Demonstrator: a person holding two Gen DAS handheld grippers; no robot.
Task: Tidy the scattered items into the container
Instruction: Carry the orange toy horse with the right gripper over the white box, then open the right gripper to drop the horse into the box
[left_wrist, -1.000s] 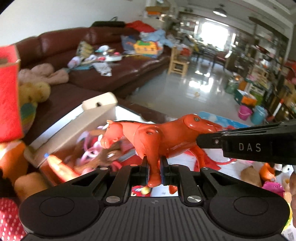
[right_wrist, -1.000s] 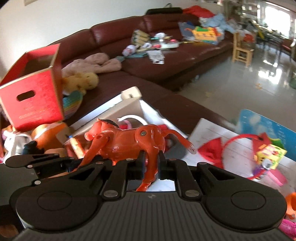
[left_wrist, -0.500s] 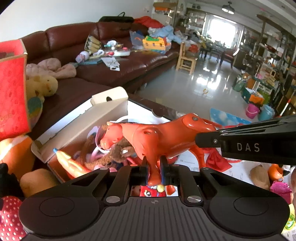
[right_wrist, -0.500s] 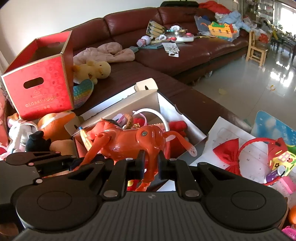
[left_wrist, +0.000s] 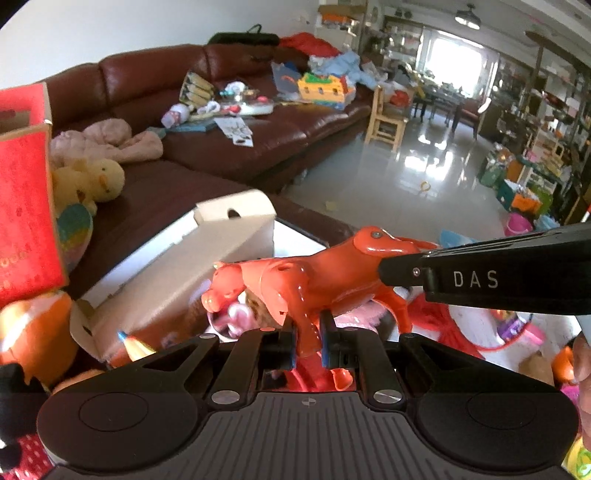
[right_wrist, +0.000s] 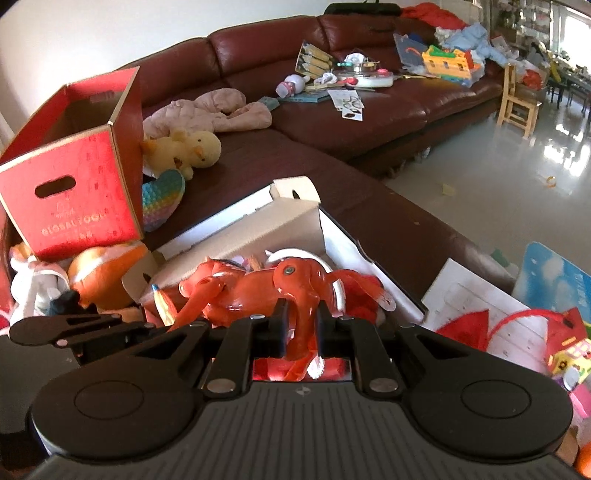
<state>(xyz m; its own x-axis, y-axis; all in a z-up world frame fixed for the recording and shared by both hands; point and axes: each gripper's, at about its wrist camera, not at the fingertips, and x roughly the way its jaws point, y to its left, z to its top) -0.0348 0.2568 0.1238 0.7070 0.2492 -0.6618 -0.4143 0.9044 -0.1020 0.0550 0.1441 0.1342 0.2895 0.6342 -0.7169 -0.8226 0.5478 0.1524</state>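
since a second ago: you have carried the glossy orange plastic toy horse (left_wrist: 314, 280) sideways, and the open white cardboard box (right_wrist: 295, 218) now sits right below it instead of off to one side.
left gripper (left_wrist: 307, 341): your jaws are nearly closed, pinching one front leg of the horse between the pads.
right gripper (right_wrist: 300, 328): your jaws are almost closed too, clamped on a hind leg; in the left wrist view this gripper reaches in from the right to the horse's rump.
horse: it hangs between your two grippers, body roughly level, head toward the left of both views, over the box's open top; whether it touches the toys inside, you cannot tell.
box: it stands on the dark red leather sofa (right_wrist: 369, 122) with its flaps raised, already holding pink and red toys and a white ring.
around it: a red cardboard box with a handle slot (right_wrist: 70, 195) stands to the left, a yellow plush duck (right_wrist: 184, 149) just beside it, and a red bow on white paper (right_wrist: 469, 328) lies to the right.
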